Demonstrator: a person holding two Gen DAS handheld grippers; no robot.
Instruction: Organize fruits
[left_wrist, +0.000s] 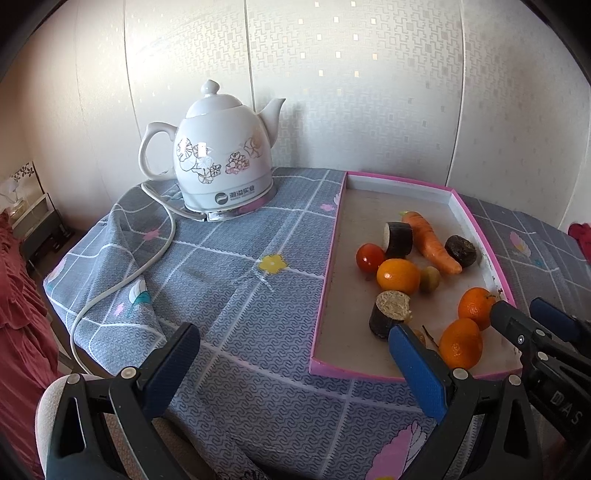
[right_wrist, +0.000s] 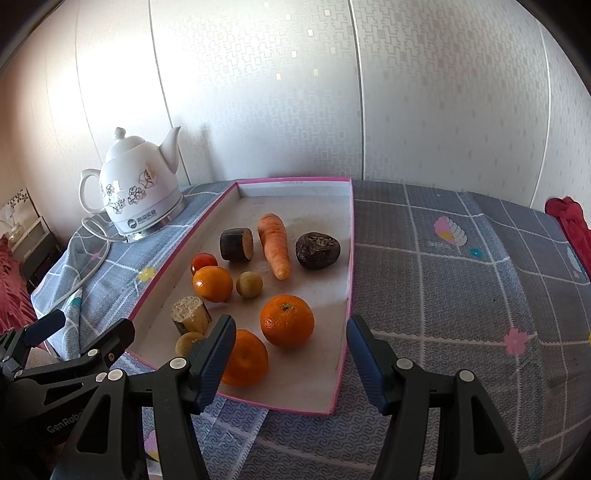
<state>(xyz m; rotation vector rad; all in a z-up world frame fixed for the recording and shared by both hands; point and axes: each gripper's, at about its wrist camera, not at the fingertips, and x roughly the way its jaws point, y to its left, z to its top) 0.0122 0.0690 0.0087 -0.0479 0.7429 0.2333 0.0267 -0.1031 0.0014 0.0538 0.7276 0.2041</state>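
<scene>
Right gripper (right_wrist: 291, 354) nearest, jaws apart, empty, above tray (right_wrist: 341, 354) near end. Two oranges (right_wrist: 287, 320) lie just ahead in tray, closer one (right_wrist: 245, 358) beside left finger. Left gripper (left_wrist: 295, 363) apart, empty, over tablecloth (left_wrist: 236, 295); right hand nearer.

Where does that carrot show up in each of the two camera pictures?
Left wrist view: the carrot lies right of centre, slanting in the far part of the pink-rimmed tray.
Right wrist view: the carrot lies near centre, pointing toward the camera.
Shared landmark: the white kettle.
</scene>
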